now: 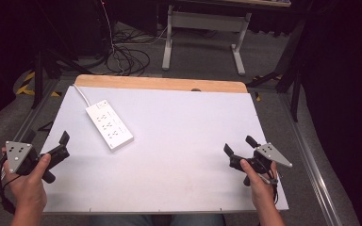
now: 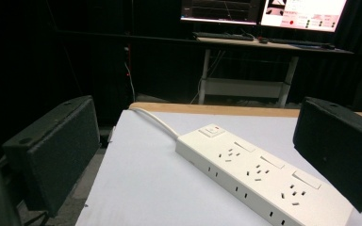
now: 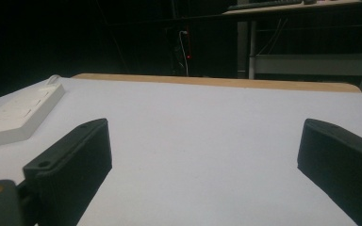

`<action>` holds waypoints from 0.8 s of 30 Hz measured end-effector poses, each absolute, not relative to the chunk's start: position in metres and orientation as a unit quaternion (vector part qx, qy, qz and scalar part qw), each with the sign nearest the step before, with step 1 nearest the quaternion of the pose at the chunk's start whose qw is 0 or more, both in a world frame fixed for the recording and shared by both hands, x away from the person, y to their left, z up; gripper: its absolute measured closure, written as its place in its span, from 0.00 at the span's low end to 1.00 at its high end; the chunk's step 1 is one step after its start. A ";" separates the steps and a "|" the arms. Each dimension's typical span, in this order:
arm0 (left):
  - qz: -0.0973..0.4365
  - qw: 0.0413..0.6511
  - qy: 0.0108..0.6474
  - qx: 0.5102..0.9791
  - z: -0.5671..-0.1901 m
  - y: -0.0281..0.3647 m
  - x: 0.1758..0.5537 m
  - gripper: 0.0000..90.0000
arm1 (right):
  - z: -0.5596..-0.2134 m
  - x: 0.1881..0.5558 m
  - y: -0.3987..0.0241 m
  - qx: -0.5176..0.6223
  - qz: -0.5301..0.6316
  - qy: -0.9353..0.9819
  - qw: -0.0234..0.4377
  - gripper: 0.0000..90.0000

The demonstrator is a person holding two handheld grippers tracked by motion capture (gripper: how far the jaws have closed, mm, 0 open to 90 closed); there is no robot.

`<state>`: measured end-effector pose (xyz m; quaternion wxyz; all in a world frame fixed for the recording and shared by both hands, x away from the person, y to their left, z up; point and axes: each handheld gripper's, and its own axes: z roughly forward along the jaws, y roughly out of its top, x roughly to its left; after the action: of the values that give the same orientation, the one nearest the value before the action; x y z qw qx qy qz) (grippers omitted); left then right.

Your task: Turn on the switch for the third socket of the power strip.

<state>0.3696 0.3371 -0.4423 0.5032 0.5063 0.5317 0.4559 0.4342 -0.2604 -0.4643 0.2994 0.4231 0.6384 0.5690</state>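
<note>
Power strip point(image 1: 109, 124): white, with several rows of sockets and a switch at its far end; it lies flat on the left half of the table, nearer the far edge than the near one.
Long axis: it runs diagonally in the high view, the switch end pointing to the far left, the free end to the near right, toward the table's middle.
Cord point(image 1: 81, 93): white; it leaves the switch end and runs off toward the far left corner.
Left gripper view: the power strip point(image 2: 259, 179) lies straight ahead of my left jaws, its free end nearest me and partly behind the right-hand jaw.
Right gripper view: the power strip point(image 3: 19, 113) sits at the far left, well apart from my right jaws.
Left gripper point(image 1: 59, 143): I hold it over the table's near left edge; jaws spread wide, nothing between them.
Right gripper point(image 1: 238, 145): I hold it over the near right part of the table; jaws spread wide, holding nothing.
Table point(image 1: 184, 141): covered by a white sheet, with a bare wooden strip along the far edge.
Background: a desk frame point(image 1: 202, 33) and loose cables point(image 1: 127, 59) on the grey floor beyond the table.
</note>
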 end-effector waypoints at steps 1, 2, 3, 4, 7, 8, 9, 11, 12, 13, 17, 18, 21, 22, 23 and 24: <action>0.456 0.503 0.531 0.506 -0.442 0.337 0.369 0.02 | -0.464 0.434 -0.260 0.423 0.569 0.639 0.299 0.04; 0.456 0.504 0.533 0.504 -0.442 0.337 0.369 0.02 | -0.464 0.434 -0.260 0.422 0.570 0.639 0.299 0.04; 0.456 0.504 0.533 0.503 -0.442 0.337 0.369 0.02 | -0.464 0.434 -0.260 0.423 0.569 0.639 0.298 0.04; 0.457 0.504 0.533 0.503 -0.442 0.337 0.369 0.02 | -0.464 0.434 -0.260 0.422 0.570 0.639 0.299 0.04; 0.459 0.501 0.532 0.505 -0.442 0.338 0.368 0.02 | -0.464 0.435 -0.260 0.422 0.570 0.638 0.300 0.04; 0.460 0.501 0.532 0.504 -0.442 0.338 0.368 0.02 | -0.464 0.435 -0.260 0.422 0.570 0.638 0.300 0.04; 0.462 0.500 0.533 0.503 -0.442 0.339 0.368 0.02 | -0.464 0.435 -0.260 0.422 0.570 0.638 0.299 0.04; 0.463 0.499 0.534 0.501 -0.442 0.339 0.368 0.03 | -0.464 0.435 -0.259 0.423 0.570 0.638 0.298 0.04; 0.463 0.499 0.534 0.501 -0.442 0.339 0.368 0.03 | -0.464 0.435 -0.259 0.423 0.570 0.638 0.298 0.04; 0.464 0.499 0.534 0.501 -0.442 0.339 0.368 0.03 | -0.464 0.435 -0.259 0.423 0.570 0.638 0.299 0.04; 0.465 0.499 0.535 0.499 -0.442 0.337 0.369 0.05 | -0.464 0.435 -0.260 0.424 0.571 0.637 0.299 0.04; 0.467 0.498 0.535 0.498 -0.442 0.337 0.369 0.06 | -0.464 0.435 -0.260 0.424 0.571 0.636 0.300 0.04; 0.468 0.494 0.537 0.499 -0.441 0.337 0.369 0.16 | -0.464 0.435 -0.260 0.424 0.570 0.636 0.301 0.04; 0.467 0.494 0.538 0.499 -0.441 0.336 0.370 0.20 | -0.464 0.434 -0.261 0.424 0.569 0.636 0.302 0.04; 0.467 0.494 0.538 0.499 -0.441 0.336 0.370 0.21 | -0.464 0.434 -0.261 0.424 0.570 0.636 0.301 0.04; 0.465 0.495 0.538 0.499 -0.441 0.336 0.370 0.23 | -0.464 0.434 -0.261 0.425 0.570 0.635 0.302 0.04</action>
<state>0.3702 0.3359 -0.4410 0.4949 0.4988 0.5385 0.4652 0.4340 -0.2610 -0.4639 0.3015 0.4251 0.6352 0.5699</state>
